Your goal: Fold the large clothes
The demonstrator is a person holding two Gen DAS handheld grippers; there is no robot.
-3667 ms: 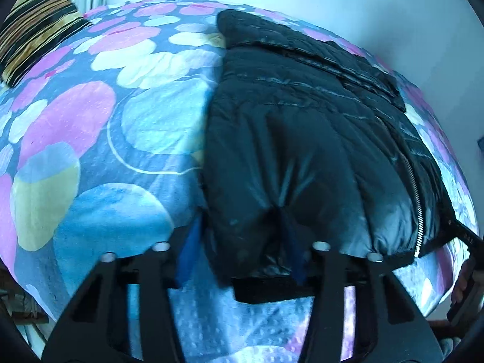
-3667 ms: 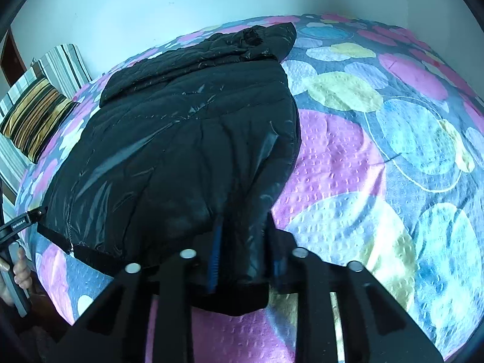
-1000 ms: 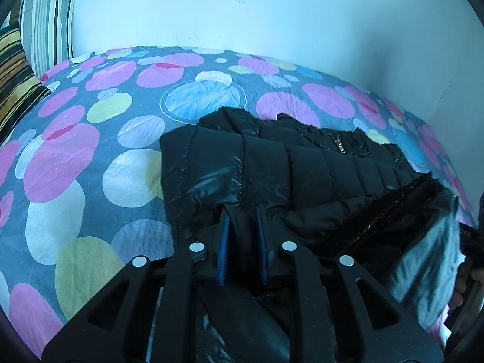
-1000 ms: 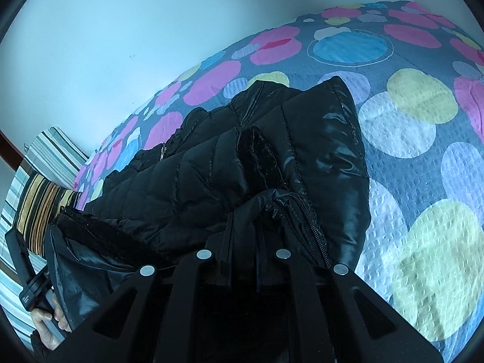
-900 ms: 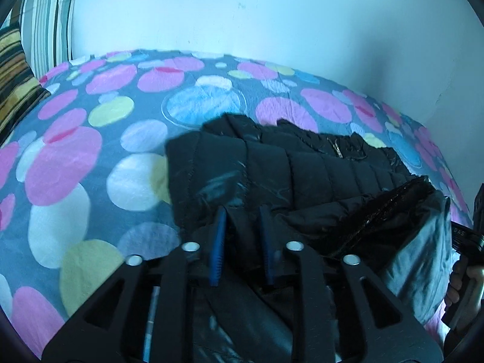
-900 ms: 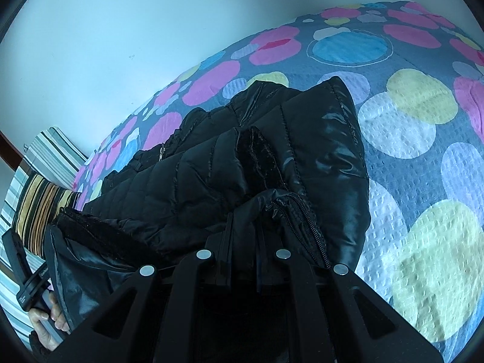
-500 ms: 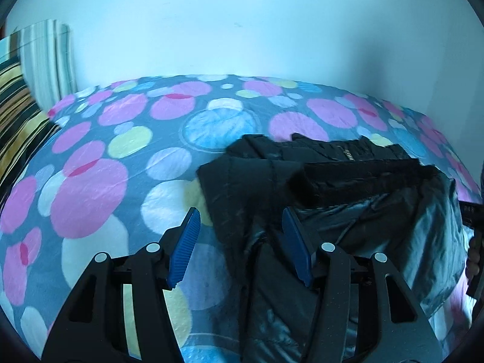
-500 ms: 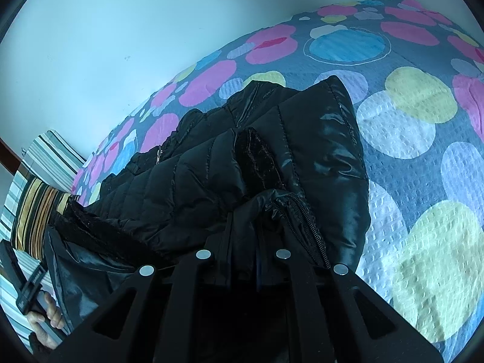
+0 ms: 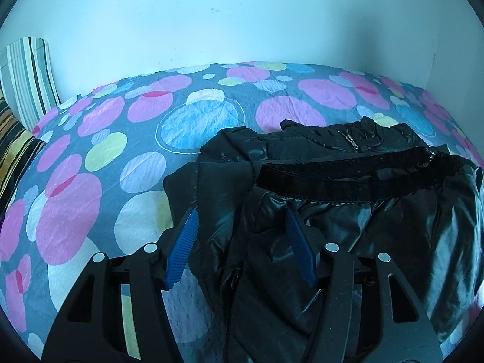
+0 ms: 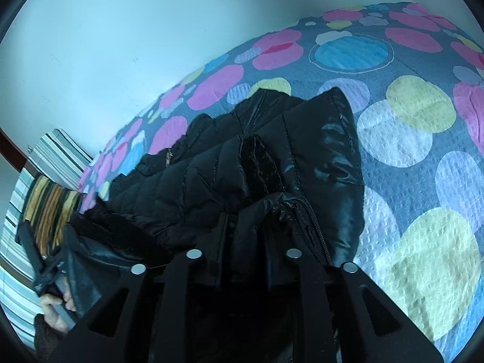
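Observation:
A black puffer jacket point(image 9: 332, 187) lies folded over on itself on the bedspread point(image 9: 90, 181), its dark hem band across the top. My left gripper point(image 9: 242, 242) is open, its blue-padded fingers standing either side of the jacket's left edge without gripping it. In the right wrist view the jacket point(image 10: 242, 175) fills the middle. My right gripper point(image 10: 243, 242) is shut on a fold of the jacket near its zipper and holds it just above the bedspread point(image 10: 423, 157).
The bedspread has big coloured circles and meets a white wall point(image 9: 242, 24) at the back. Striped pillows point(image 9: 24, 72) lie at the far left. The person's other hand and gripper handle point(image 10: 51, 278) show at the lower left of the right wrist view.
My left gripper has opened and let go of the jacket's edge, which now lies on the folded pile. The right gripper has stayed shut on its fold.

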